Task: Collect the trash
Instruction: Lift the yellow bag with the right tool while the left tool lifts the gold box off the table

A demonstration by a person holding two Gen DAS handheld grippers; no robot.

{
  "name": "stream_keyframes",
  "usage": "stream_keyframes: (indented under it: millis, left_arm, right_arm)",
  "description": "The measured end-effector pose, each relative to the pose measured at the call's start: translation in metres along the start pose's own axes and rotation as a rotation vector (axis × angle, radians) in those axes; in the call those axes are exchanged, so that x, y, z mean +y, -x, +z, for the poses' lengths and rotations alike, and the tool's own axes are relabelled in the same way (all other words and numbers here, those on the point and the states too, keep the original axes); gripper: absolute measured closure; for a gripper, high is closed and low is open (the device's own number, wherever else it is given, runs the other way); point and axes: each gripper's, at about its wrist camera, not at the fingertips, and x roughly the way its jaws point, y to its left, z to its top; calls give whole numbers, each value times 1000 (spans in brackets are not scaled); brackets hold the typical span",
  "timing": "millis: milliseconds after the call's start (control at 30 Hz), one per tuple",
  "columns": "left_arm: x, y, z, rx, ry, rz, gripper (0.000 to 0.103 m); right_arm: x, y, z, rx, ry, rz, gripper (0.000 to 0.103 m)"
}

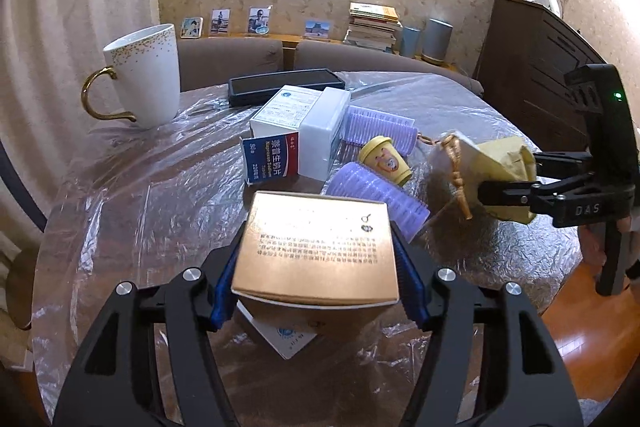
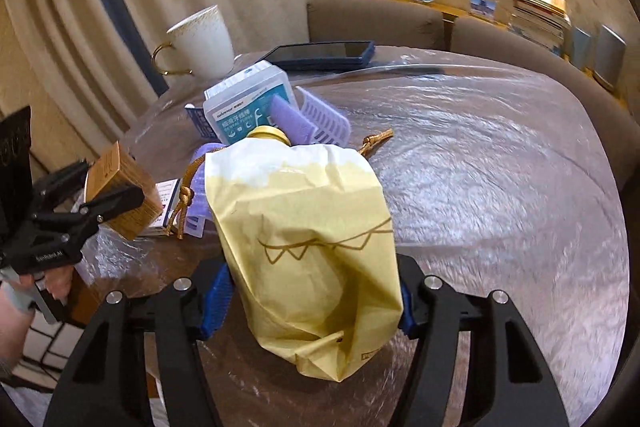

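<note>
My left gripper (image 1: 318,283) is shut on a gold cardboard box (image 1: 316,251) and holds it above the table's near edge; the box also shows in the right wrist view (image 2: 120,191). My right gripper (image 2: 310,301) is shut on a yellow-and-white paper bag (image 2: 308,239) with brown cord handles, held above the table. In the left wrist view the bag (image 1: 500,163) hangs at the right in the right gripper (image 1: 504,187). Beyond lie medicine boxes (image 1: 288,115), purple hair rollers (image 1: 376,195) and a small yellow toy cup (image 1: 386,159).
The round table (image 1: 140,211) is covered in clear plastic film. A white mug with gold handle (image 1: 140,79) stands at the back left. A dark tablet (image 1: 286,85) lies at the back. Chairs, books and a dark cabinet (image 1: 540,75) stand behind.
</note>
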Motion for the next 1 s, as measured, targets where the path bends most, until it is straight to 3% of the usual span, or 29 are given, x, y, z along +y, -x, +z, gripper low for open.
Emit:
stream_keyframes:
  millis: [300,367,500,1000]
  left_arm:
    - [-7,6,-3,-3,11,17,38]
    - [-8,3,-5,6,11,21,44]
    - [-5,7,-6,4,40,-5,44]
    - [-14,34,-17,-20,55,31,44]
  right_arm:
    - [10,18,-14,-19,-6,-12,41]
    - [11,20,-16,-22,-9,-21,41]
    - [15,23,-20,-26,-8,-15,43]
    - [30,39,-41,-33,-15,-14,46]
